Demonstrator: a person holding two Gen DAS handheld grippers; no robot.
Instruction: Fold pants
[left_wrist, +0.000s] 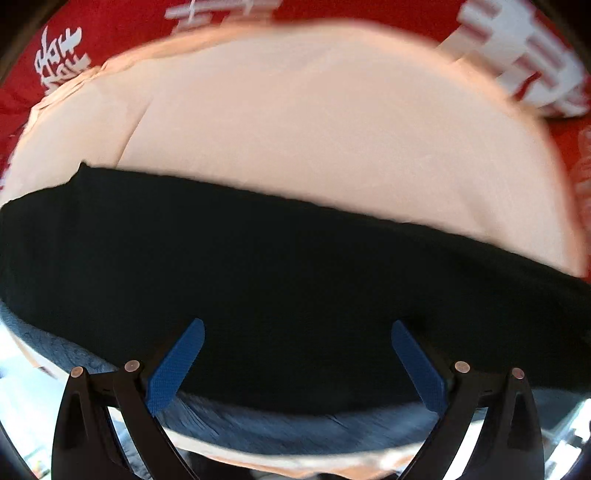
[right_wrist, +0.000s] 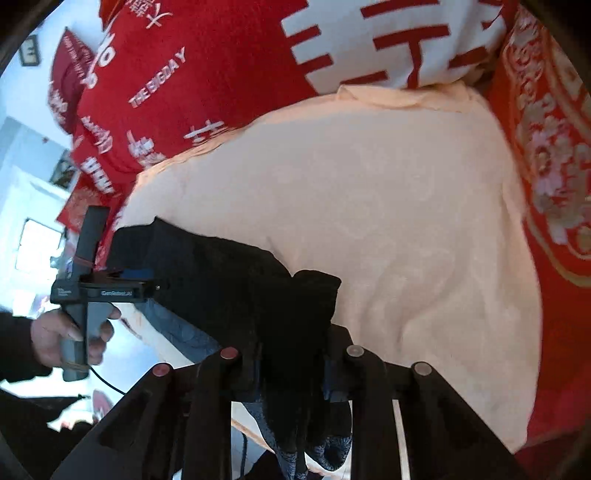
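The black pants (left_wrist: 295, 288) lie as a wide dark band across a cream blanket (left_wrist: 314, 129); a blue-grey lining (left_wrist: 288, 428) shows along their near edge. My left gripper (left_wrist: 297, 332) is open, its blue pads (left_wrist: 177, 365) spread just above the black cloth. In the right wrist view the pants (right_wrist: 236, 280) hang bunched between the two grippers. My right gripper (right_wrist: 291, 362) is shut on the pants' bunched end. The left gripper (right_wrist: 136, 277), held in a hand, shows at the pants' far corner.
A red bedspread with white lettering (right_wrist: 192, 74) surrounds the cream blanket (right_wrist: 388, 221). A red and gold patterned cover (right_wrist: 546, 166) lies to the right. A bright room with white walls (right_wrist: 29, 166) shows at the left.
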